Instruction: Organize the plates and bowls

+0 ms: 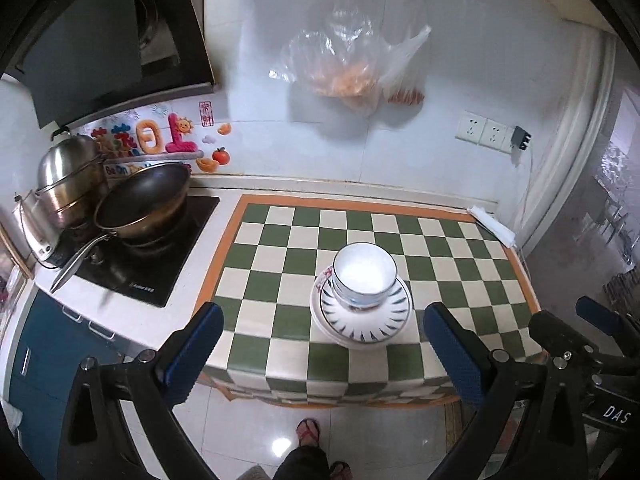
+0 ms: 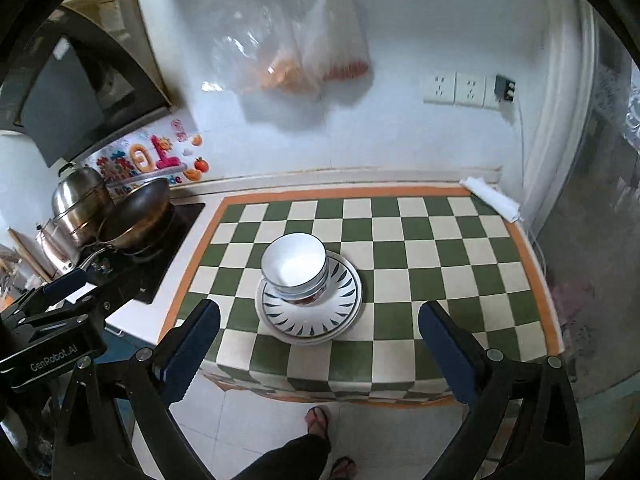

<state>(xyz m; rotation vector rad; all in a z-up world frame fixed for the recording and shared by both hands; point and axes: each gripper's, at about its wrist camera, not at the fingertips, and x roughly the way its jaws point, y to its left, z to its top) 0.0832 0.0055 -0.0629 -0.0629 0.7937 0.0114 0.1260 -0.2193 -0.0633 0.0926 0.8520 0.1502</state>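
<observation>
A stack of white bowls (image 1: 365,274) (image 2: 295,266) sits on stacked white plates with blue rim marks (image 1: 362,320) (image 2: 310,312), near the front middle of the green-and-white checked table (image 1: 280,280) (image 2: 420,280). My left gripper (image 1: 324,344) is open and empty, held above the table's front edge, short of the stack. My right gripper (image 2: 320,340) is open and empty, also in front of the stack. The right gripper also shows at the right edge of the left wrist view (image 1: 580,340); the left gripper shows at the left of the right wrist view (image 2: 60,300).
A wok (image 1: 140,204) (image 2: 136,216) and a steel pot (image 1: 68,184) (image 2: 78,200) stand on the black hob at left. Plastic bags (image 1: 344,64) hang on the wall. A folded white cloth (image 1: 492,226) (image 2: 490,198) lies at the table's back right corner. Wall sockets (image 1: 484,132) are at right.
</observation>
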